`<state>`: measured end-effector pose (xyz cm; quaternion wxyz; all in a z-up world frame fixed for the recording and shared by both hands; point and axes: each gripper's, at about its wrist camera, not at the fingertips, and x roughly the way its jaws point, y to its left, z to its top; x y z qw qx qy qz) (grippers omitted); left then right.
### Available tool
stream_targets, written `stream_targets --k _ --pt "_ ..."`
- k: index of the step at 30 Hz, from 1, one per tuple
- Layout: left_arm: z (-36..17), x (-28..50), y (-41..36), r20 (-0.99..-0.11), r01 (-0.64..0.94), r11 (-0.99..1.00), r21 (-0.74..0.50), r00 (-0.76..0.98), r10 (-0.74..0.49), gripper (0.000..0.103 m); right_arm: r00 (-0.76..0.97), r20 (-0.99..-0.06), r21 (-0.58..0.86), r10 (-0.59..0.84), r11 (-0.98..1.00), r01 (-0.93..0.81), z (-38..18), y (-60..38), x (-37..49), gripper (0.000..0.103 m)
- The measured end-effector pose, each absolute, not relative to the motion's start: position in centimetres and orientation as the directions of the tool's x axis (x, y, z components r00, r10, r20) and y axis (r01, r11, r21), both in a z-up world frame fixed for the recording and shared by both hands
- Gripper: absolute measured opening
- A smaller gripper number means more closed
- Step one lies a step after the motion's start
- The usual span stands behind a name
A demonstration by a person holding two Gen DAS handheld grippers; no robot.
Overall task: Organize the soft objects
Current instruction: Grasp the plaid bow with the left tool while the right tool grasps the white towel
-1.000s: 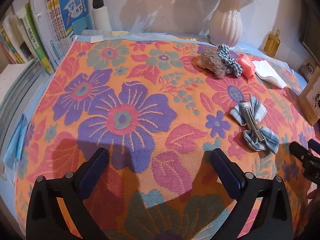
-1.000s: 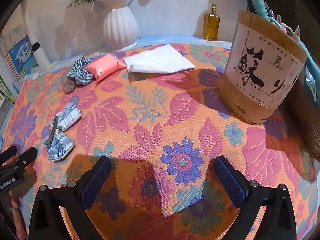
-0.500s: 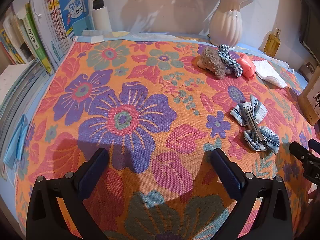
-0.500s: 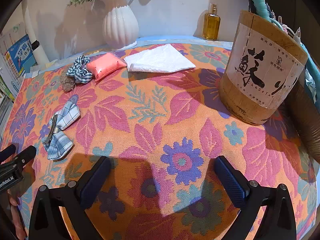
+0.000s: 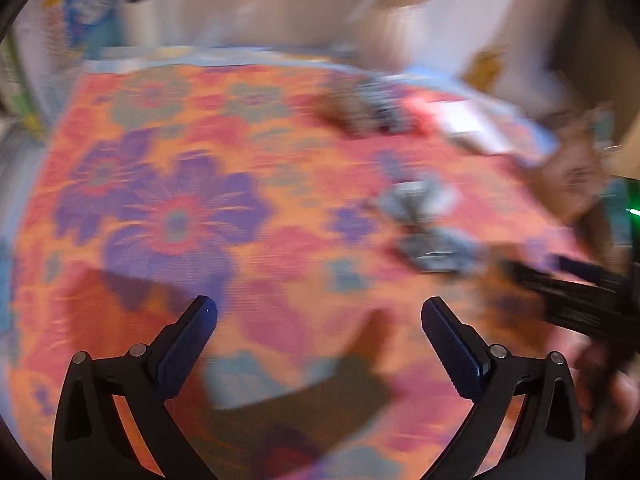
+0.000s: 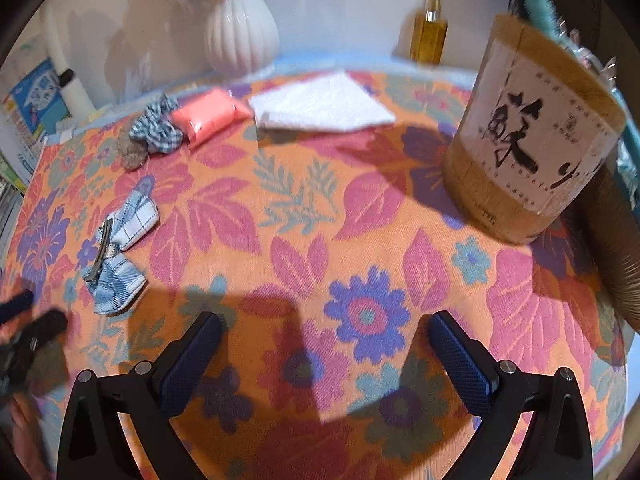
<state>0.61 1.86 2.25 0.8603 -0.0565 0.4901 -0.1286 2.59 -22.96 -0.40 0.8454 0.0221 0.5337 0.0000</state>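
Observation:
A blue checked bow hair clip (image 6: 117, 246) lies on the floral cloth (image 6: 304, 208) at the left; the left wrist view shows this bow clip (image 5: 430, 224) blurred at right of centre. Further back sit a checked scrunchie (image 6: 157, 130), a brown fuzzy piece (image 6: 132, 152), an orange-pink pouch (image 6: 208, 114) and a folded white cloth (image 6: 320, 104). My right gripper (image 6: 324, 334) is open over the cloth, holding nothing. My left gripper (image 5: 319, 316) is open and empty too, with the scene ahead smeared by motion. The right gripper's dark fingers (image 5: 576, 288) show at the right edge.
A tall bamboo container (image 6: 532, 136) with black characters stands at the right. A white ribbed vase (image 6: 242, 34) and an amber bottle (image 6: 430, 30) stand at the back wall. Books (image 6: 36, 100) line the left side. A hand (image 5: 616, 396) holds the right gripper.
The left wrist view has gone blurry from fast motion; the bow clip now sits nearer its centre. The right view has shifted slightly, objects a little closer. Both grippers stay open.

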Motion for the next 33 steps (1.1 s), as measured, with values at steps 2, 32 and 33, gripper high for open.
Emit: stream_targets --k 2,32,33 --pt "2.7 0.7 1.1 -0.802 0.19 0.949 -0.253 0.507 -0.316 0.102 0.389 -0.921 0.039 0.027 0.999 0.022 -0.3 -22.6 4.2 0.103" --pt "1.6 3.3 -4.4 -0.776 0.217 0.941 -0.26 0.532 -0.338 0.096 0.603 -0.798 -0.027 -0.011 0.999 -0.017 -0.3 -22.0 17.2 0.06" --pt "1.6 3.2 -4.8 -0.779 0.216 0.949 -0.23 0.544 -0.313 0.096 0.605 -0.796 -0.024 -0.01 1.0 -0.015 -0.2 -22.0 17.2 0.05"
